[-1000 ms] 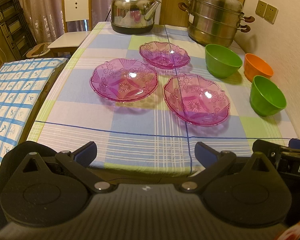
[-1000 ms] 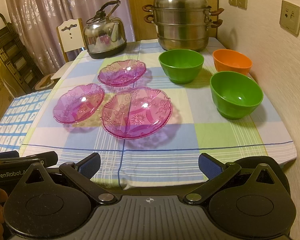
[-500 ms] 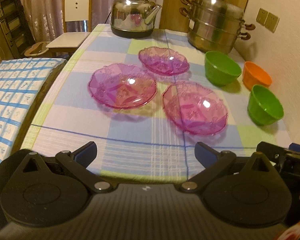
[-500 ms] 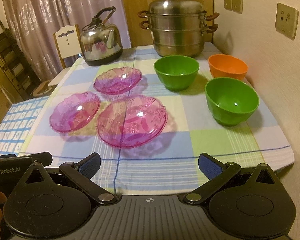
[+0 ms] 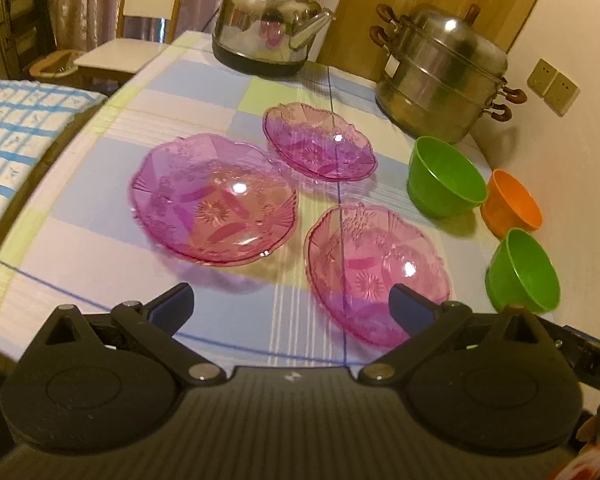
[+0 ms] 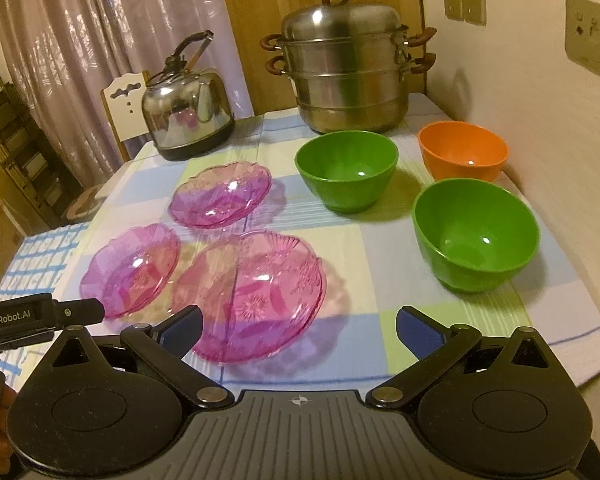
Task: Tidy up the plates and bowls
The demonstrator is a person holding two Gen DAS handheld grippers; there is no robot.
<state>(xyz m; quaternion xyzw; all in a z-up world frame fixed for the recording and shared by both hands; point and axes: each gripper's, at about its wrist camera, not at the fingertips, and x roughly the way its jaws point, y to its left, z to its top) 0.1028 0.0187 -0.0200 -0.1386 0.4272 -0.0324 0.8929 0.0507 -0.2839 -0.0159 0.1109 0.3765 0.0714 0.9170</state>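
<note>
- Left tongs (image 5: 291,304) are held apart, empty, with the nearest pink plate (image 5: 376,270) just ahead.
- Right tongs (image 6: 299,330) are spread, empty, above that plate (image 6: 252,294); green bowl (image 6: 475,234) sits right on the bench (image 6: 380,264).

Both the left gripper (image 5: 291,305) and right gripper (image 6: 298,326) advanced over the table (image 6: 364,344) toward the nearest pink plate (image 6: 252,292).

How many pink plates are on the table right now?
3: nearest plate by the front edge, left plate beside it, far plate toward the kettle. None stacked or hidden.
</note>
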